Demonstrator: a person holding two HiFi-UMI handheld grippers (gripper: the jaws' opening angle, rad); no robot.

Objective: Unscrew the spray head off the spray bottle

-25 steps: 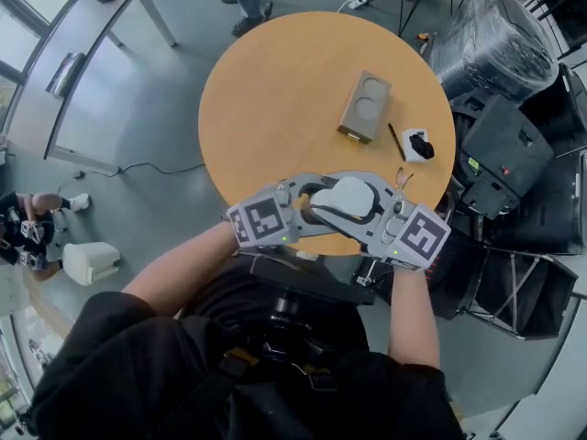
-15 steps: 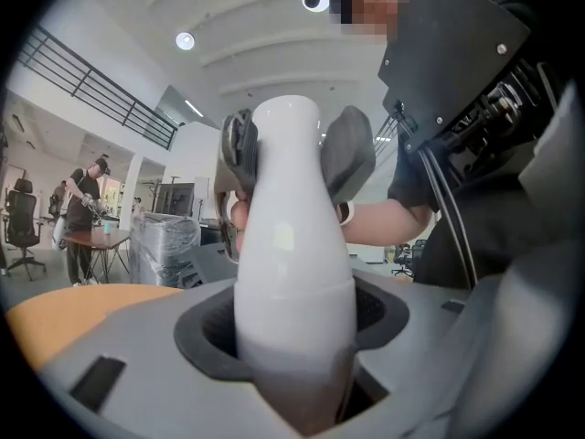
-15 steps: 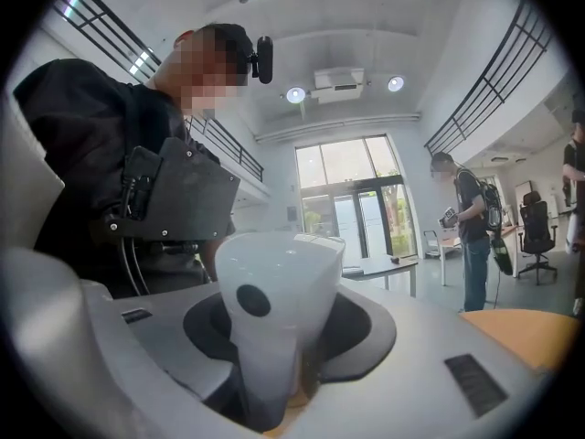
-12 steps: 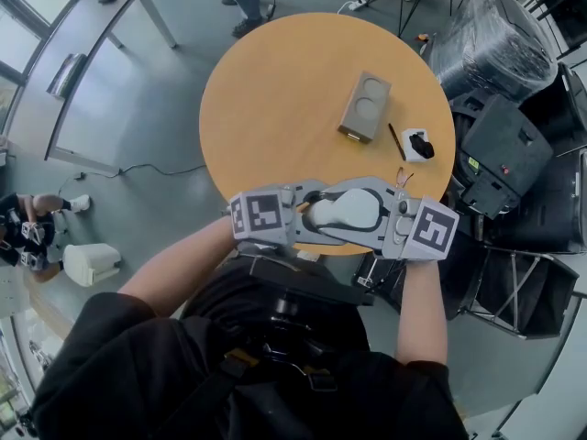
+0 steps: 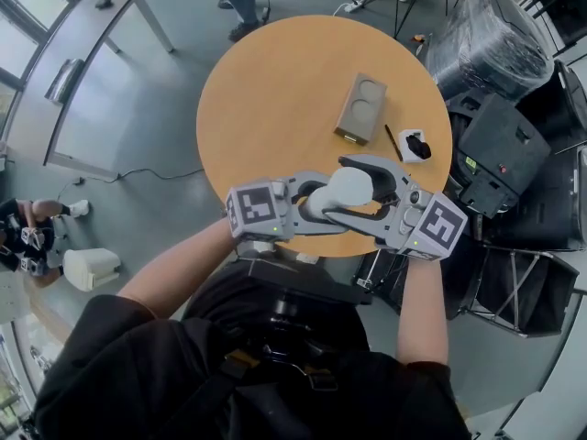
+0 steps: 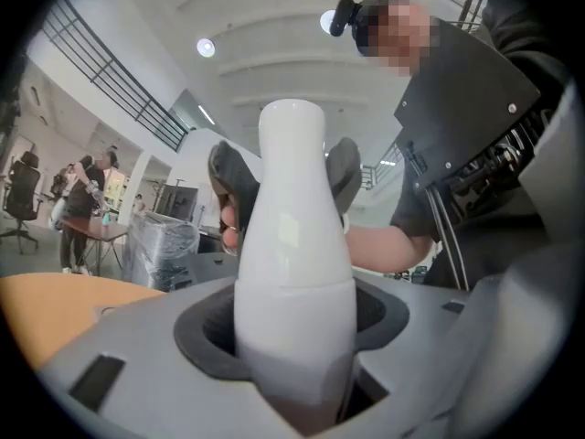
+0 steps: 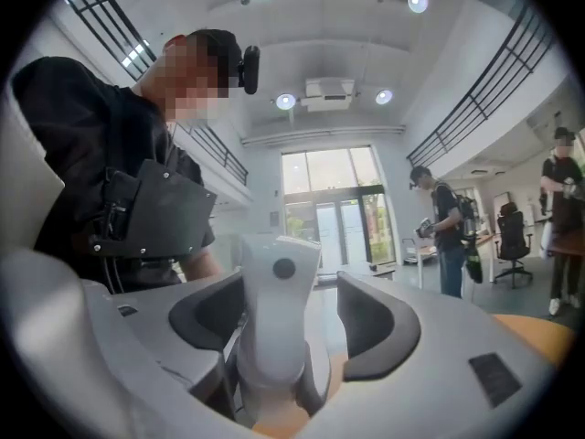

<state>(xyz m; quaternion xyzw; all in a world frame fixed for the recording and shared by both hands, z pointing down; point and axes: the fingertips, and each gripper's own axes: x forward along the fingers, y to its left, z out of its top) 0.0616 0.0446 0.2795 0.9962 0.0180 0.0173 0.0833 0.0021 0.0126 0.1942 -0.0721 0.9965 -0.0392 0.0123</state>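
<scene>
Site: open office-lab hall.
You stand at a round bench [image 5: 275, 90]; mezzanine railings [image 7: 484, 90], glass doors [image 7: 334, 213] and office chairs [image 7: 510, 240] surround you.

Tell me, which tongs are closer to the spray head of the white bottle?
Right. The right tongs, which have just been opening, stand around the spray head without squeezing it. The left tongs squeeze the spray bottle's body, away from the head.

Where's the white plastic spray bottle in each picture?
Head view: the white plastic spray bottle lies just below centre.
Left gripper view: middle, bottom to top.
Right gripper view: lower middle, its spray head showing.
Shared landmark: the round orange table.
</scene>
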